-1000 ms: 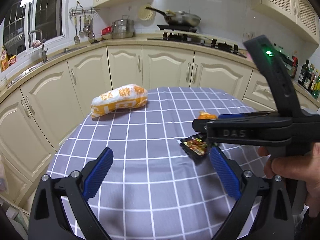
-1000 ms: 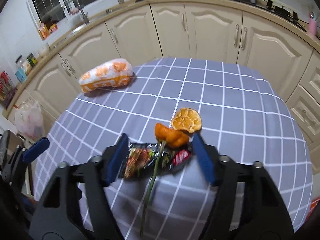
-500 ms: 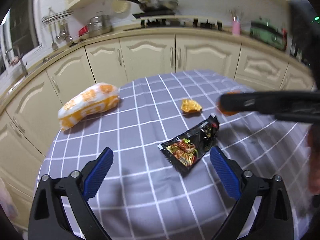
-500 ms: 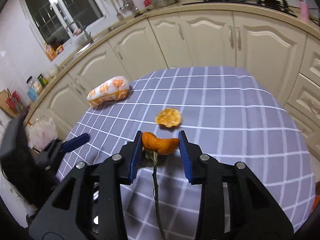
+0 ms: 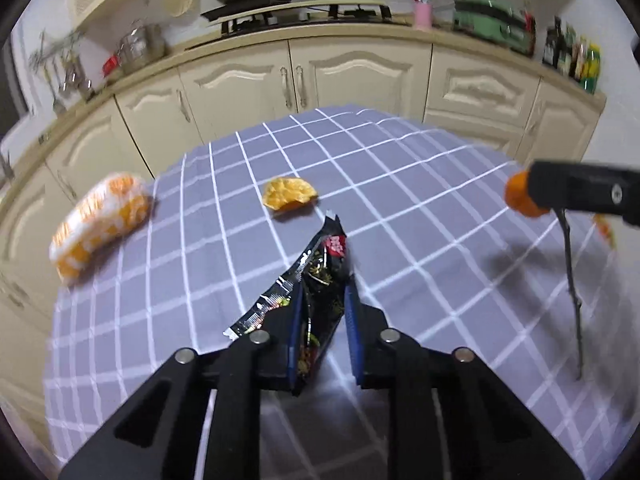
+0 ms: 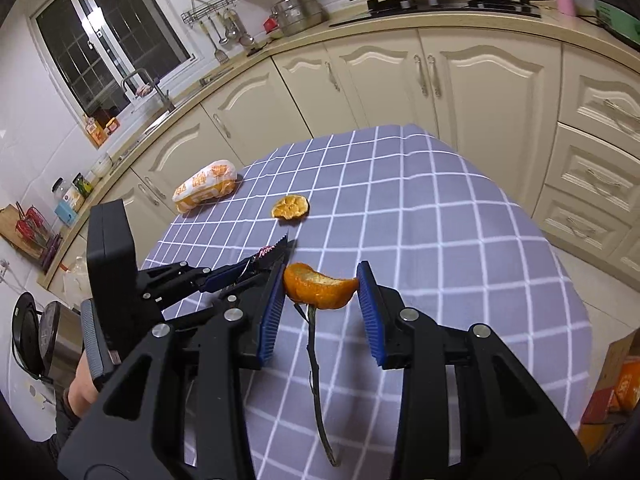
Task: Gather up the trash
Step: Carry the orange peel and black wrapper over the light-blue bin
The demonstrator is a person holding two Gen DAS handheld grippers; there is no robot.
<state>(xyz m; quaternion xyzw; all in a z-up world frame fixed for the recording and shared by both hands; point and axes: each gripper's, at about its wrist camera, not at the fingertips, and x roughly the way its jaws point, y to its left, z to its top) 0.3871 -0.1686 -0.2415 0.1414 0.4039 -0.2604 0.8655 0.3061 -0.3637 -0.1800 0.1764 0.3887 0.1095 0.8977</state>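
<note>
While the left gripper [image 5: 322,300] had just closed its jaws on the black wrapper [image 5: 316,268] over the checked table [image 5: 420,184], the right gripper [image 6: 320,300] pinched an orange peel [image 6: 320,286] with a stem [image 6: 316,380] hanging from it. Another peel [image 6: 290,208] and a bread bag [image 6: 204,190] lay further back on the cloth.

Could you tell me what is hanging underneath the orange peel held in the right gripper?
A thin dark stem hangs down from the orange peel in the right gripper, with the checked tablecloth below it. Where the stem joins the peel is hidden behind the peel.
</note>
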